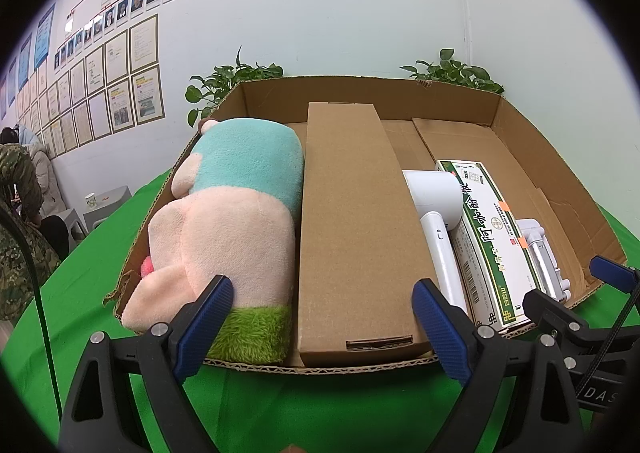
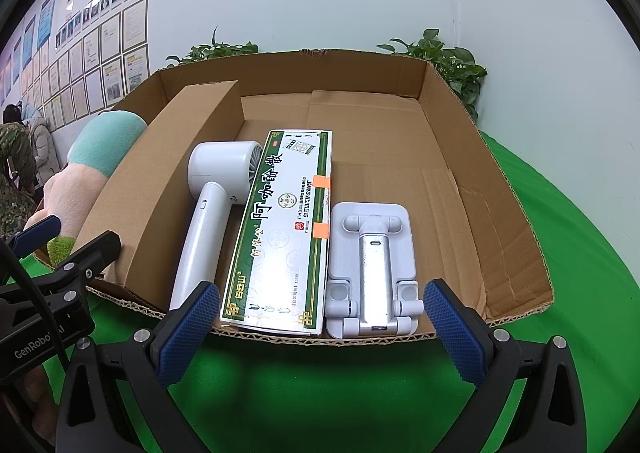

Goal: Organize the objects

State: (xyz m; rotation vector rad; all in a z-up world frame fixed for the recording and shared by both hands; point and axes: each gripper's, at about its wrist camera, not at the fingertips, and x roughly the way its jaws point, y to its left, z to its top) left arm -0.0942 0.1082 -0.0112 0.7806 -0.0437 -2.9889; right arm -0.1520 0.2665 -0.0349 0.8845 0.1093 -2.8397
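Observation:
A shallow cardboard tray [image 1: 520,157] [image 2: 460,141] on a green cloth holds, from left to right, a pink and teal plush toy [image 1: 224,221] [image 2: 96,157], a long brown carton [image 1: 352,237] [image 2: 168,181], a white handheld fan [image 1: 436,213] [image 2: 212,205], a green and white medicine box [image 1: 488,237] [image 2: 284,229] and a white folding phone stand [image 1: 540,253] [image 2: 372,265]. My left gripper [image 1: 322,329] is open and empty in front of the tray's near edge, facing the carton. My right gripper [image 2: 320,333] is open and empty in front of the medicine box and stand.
The green cloth [image 2: 580,221] covers the table around the tray. Potted plants [image 1: 232,81] [image 2: 452,57] stand behind the tray against a white wall. People [image 1: 24,189] sit at the far left. The tray's right half floor [image 2: 380,121] is bare cardboard.

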